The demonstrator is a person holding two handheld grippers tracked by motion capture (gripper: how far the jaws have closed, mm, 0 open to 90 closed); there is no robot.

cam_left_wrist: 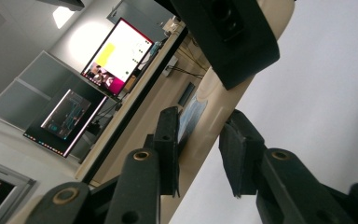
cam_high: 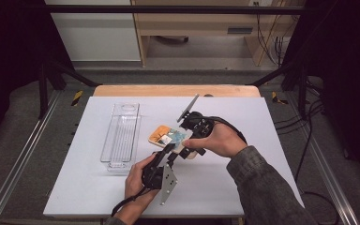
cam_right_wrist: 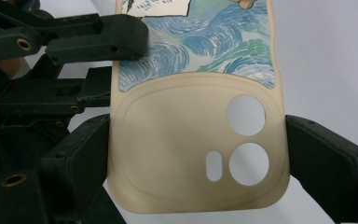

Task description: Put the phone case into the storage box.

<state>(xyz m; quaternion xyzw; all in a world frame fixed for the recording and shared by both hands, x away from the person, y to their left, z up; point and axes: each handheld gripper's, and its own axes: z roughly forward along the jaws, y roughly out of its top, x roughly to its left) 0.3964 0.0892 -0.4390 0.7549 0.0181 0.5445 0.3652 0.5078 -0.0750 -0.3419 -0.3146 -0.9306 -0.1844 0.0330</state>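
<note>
- A white worktop (cam_high: 225, 187) lies under the high view, with a grey floor around it and a wooden cabinet (cam_high: 201, 28) far behind.
- Nearest the person, the left hand (cam_high: 138, 180) holds the left gripper (cam_high: 168, 151), which points up and to the right toward the middle of the worktop.
- In the left gripper view its two black fingers (cam_left_wrist: 168, 149) stand narrow, one on each face of the edge of a phone case (cam_high: 171, 138). The left finger lies against the printed face; whether the right finger presses the case cannot be told.
- The phone case is beige with a blue swirl print and rests around the middle of the worktop, between the two grippers.
- The right hand (cam_high: 218, 140) comes in from the right and holds the right gripper (cam_high: 187, 149) over the case's near end.
- In the right gripper view its fingers (cam_right_wrist: 81, 149) sit on both sides of the case's camera end, touching its long edges, so the case is gripped across its width.
- The left gripper's finger shows in that view too, lying on the printed part.
- Farther left, well apart from the case, a clear plastic tray (cam_high: 121, 136) lies lengthwise.
- Two lit screens (cam_left_wrist: 119, 56) show in the room behind, seen in the left gripper view.
</note>
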